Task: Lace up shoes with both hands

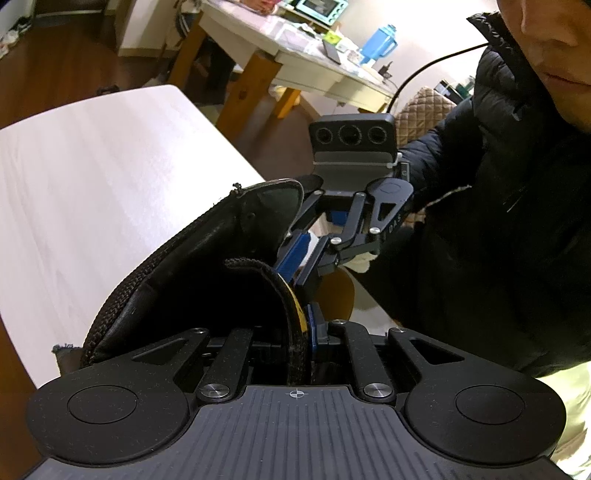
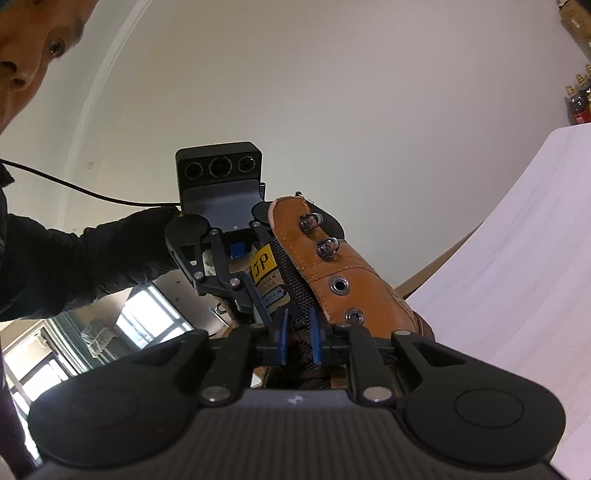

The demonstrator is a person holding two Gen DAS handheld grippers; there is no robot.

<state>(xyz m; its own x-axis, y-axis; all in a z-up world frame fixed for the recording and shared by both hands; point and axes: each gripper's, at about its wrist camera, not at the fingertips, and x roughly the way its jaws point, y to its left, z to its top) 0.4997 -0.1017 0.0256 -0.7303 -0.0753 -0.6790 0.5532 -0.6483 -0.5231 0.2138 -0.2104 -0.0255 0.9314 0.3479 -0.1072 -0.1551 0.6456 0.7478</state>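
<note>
A tan leather boot (image 2: pixel 332 266) with two metal hooks and two eyelets (image 2: pixel 339 285) is held up off the white table (image 2: pixel 517 258). In the left wrist view I see its black lining (image 1: pixel 192 258). My left gripper (image 1: pixel 301 332) is shut on the padded top edge of the tongue (image 1: pixel 291 317), beside its yellow label (image 2: pixel 264 273). It also shows in the right wrist view, left gripper (image 2: pixel 264 302). My right gripper (image 2: pixel 299 339) faces it, its blue pads (image 2: pixel 282 339) close together with the tongue's dark mesh filling the gap. It appears opposite as right gripper (image 1: pixel 308 251). I cannot pick out a lace.
A person in a dark padded jacket (image 1: pixel 498 221) leans close over both grippers. The white table (image 1: pixel 92 166) lies below at left. Behind stands another table with a blue jug (image 1: pixel 380 40) and a small oven (image 1: pixel 321 9). A quilted chair back (image 1: pixel 424 110) is at right.
</note>
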